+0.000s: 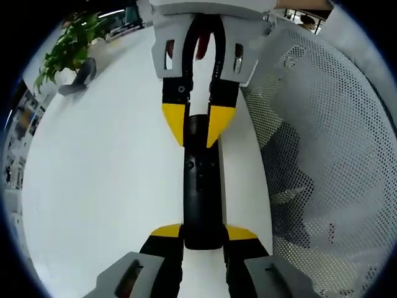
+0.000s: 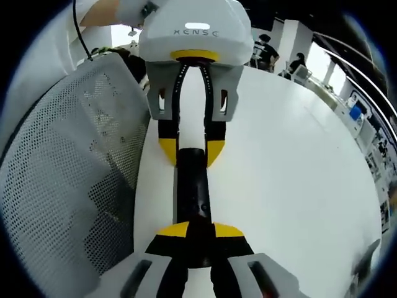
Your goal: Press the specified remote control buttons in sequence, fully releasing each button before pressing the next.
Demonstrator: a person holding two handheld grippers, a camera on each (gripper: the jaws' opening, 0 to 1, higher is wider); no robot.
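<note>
Left gripper view has my left gripper [image 1: 203, 233] and right gripper [image 1: 196, 127] clamping opposite ends of the remote control [image 1: 201, 186], likely light, rigid, slippery plastic.

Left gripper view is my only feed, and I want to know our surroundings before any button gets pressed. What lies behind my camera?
Observer: Two people stand past the far end of the white table.
Operator: How do my own tongs look from that side?
Observer: The left tongs pinch the far end of the remote, under a white cover with lettering on it.
Operator: Anything hanging close by?
Observer: A black cable runs down above the mesh chair.
</note>
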